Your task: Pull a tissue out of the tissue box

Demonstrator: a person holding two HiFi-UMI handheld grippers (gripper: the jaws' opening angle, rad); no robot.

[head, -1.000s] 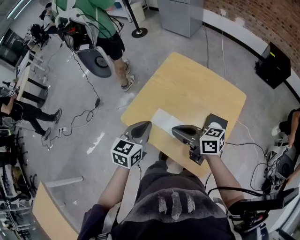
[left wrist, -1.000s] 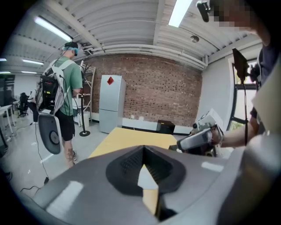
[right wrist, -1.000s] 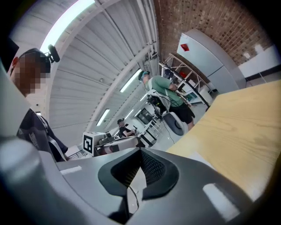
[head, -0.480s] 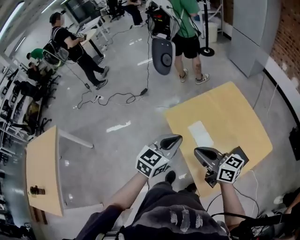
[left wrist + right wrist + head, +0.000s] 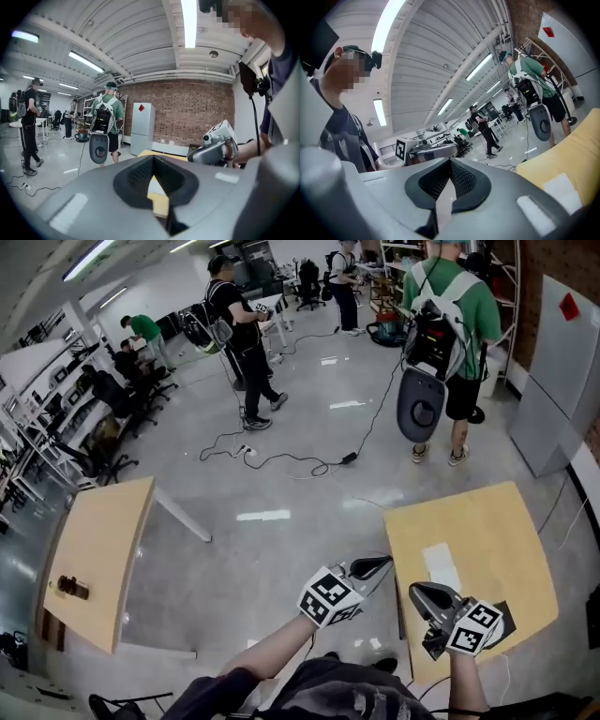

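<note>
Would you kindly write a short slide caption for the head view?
Grey handheld left gripper and right gripper, shut and empty, beside a light wooden table bearing a white sheet.

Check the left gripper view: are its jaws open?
No, the left gripper has its jaws closed together, with nothing held between them.

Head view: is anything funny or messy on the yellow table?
Nothing looks spilled or broken. The light wooden table shows just a flat white sheet, and oddly no tissue box shows on it.
</note>
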